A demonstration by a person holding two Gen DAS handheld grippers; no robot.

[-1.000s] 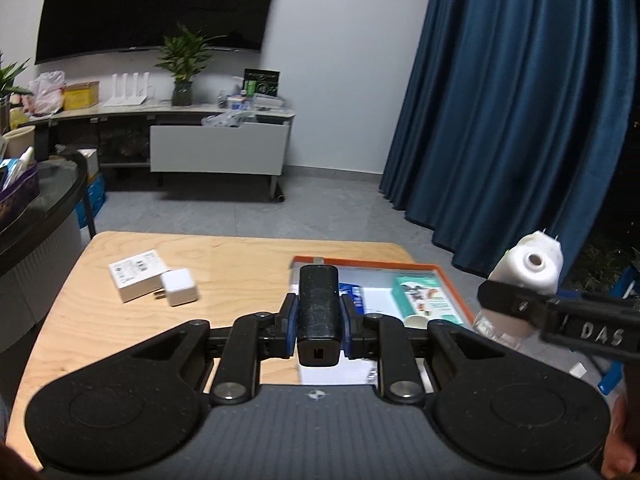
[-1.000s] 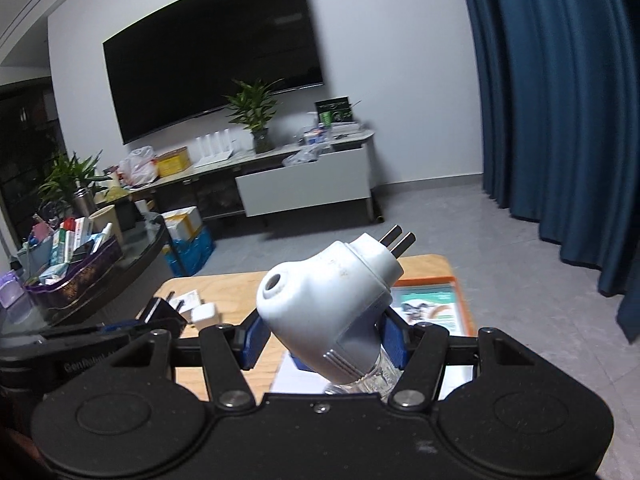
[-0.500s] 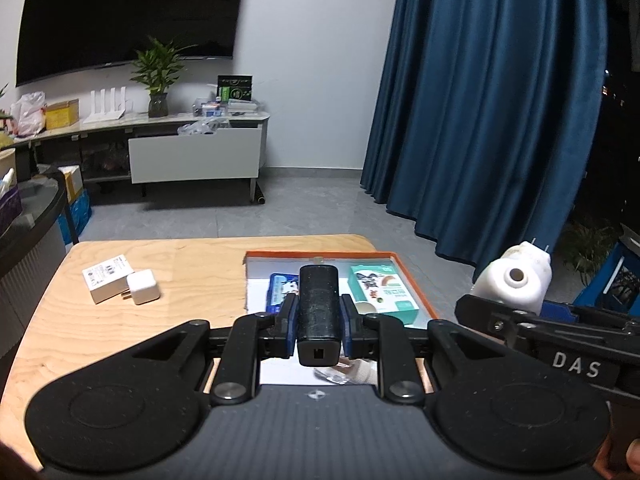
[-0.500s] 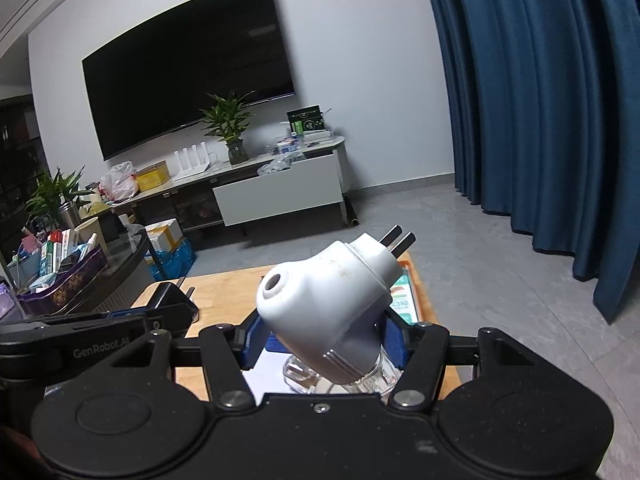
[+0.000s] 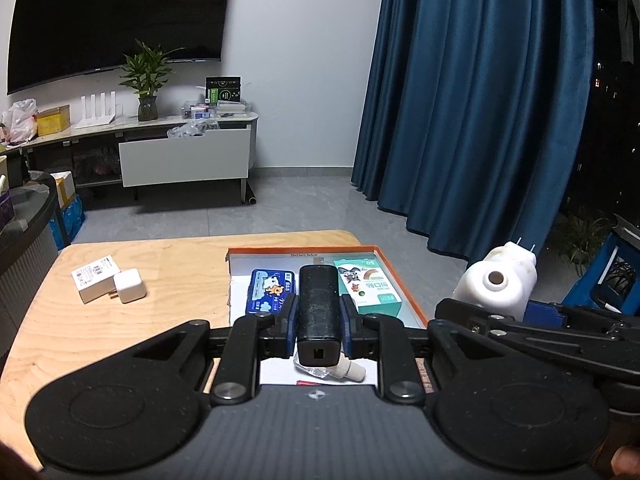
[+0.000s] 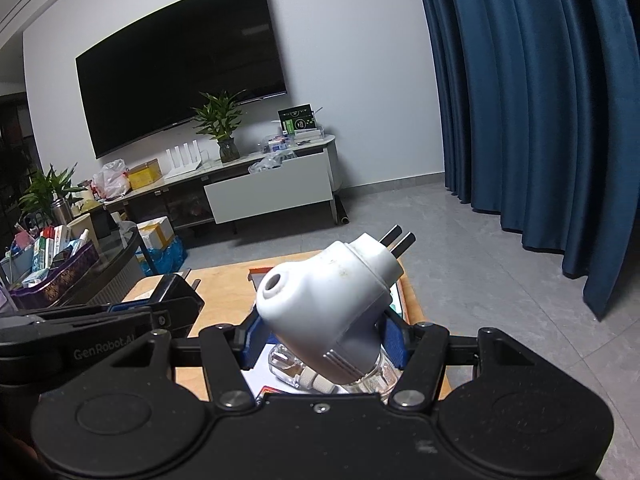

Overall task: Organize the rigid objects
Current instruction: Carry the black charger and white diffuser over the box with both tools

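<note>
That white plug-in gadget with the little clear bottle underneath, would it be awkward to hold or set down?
Probably. The white plug-in gadget has a rounded, smooth shell, so it may slip in the right gripper. Its clear bottle looks breakable. With that bulging top and the prongs sticking out, it would likely tip when set down.

i'm sitting in a home living room: big wall-mounted tv, low media console holding a potted plant and router, blue floor-length curtains, grey tiled floor.
</note>
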